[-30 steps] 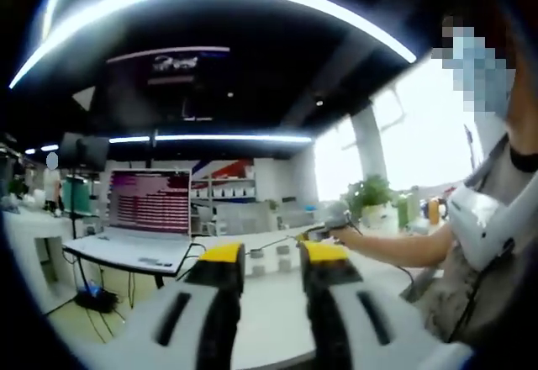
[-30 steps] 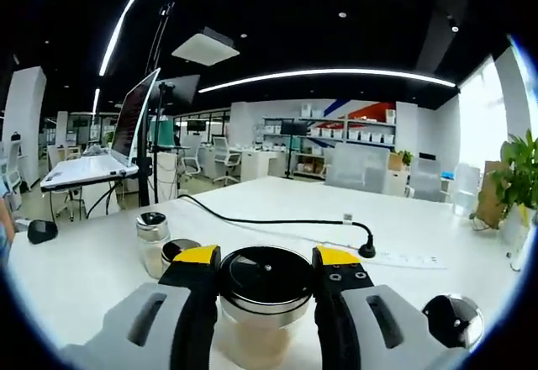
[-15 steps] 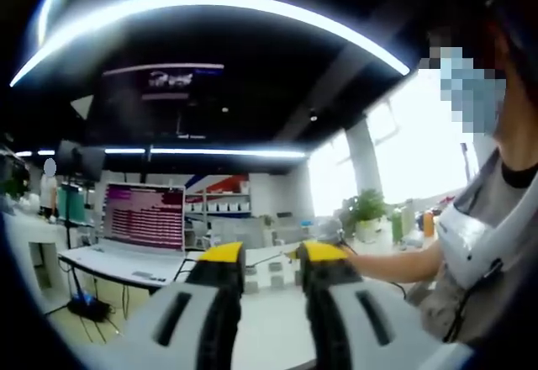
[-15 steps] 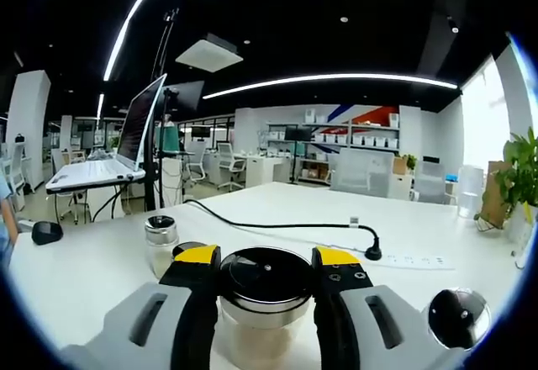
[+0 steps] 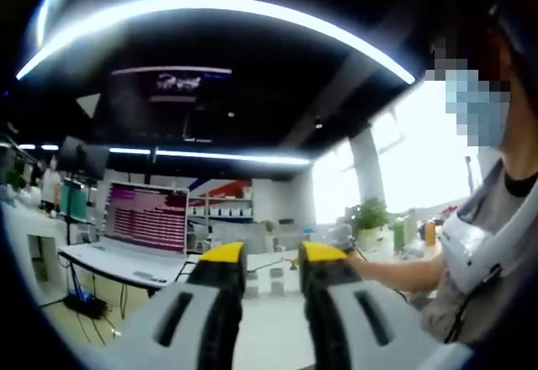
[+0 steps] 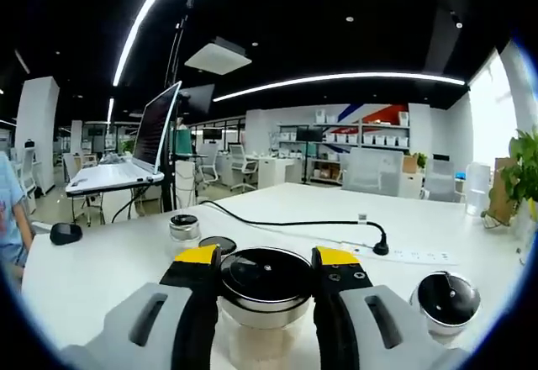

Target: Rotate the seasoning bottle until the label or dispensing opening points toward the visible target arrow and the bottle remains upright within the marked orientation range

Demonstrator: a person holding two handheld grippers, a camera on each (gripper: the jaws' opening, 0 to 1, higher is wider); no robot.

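Observation:
In the right gripper view my right gripper (image 6: 266, 257) is shut on the seasoning bottle (image 6: 265, 279). Its yellow-tipped jaws press on both sides of the black lid and metal collar. The bottle has a clear body with pale contents and stands upright on the white table (image 6: 109, 261). No arrow mark shows on the table. In the left gripper view my left gripper (image 5: 273, 257) is held up in the air, open, with nothing between its fingers. It points across the room, and the person's forearm (image 5: 382, 267) reaches in from the right.
A second black-lidded bottle (image 6: 447, 301) stands close on the right. A small jar (image 6: 183, 228) and a loose black lid (image 6: 217, 244) lie ahead left. Farther off are a power strip with its cable (image 6: 395, 256), a laptop (image 6: 160, 128) and a black mouse (image 6: 65, 233).
The right view has swung, so the second bottle on the right shows more fully and the small jar sits farther off. The grip on the bottle is unchanged. The left gripper has tilted slightly.

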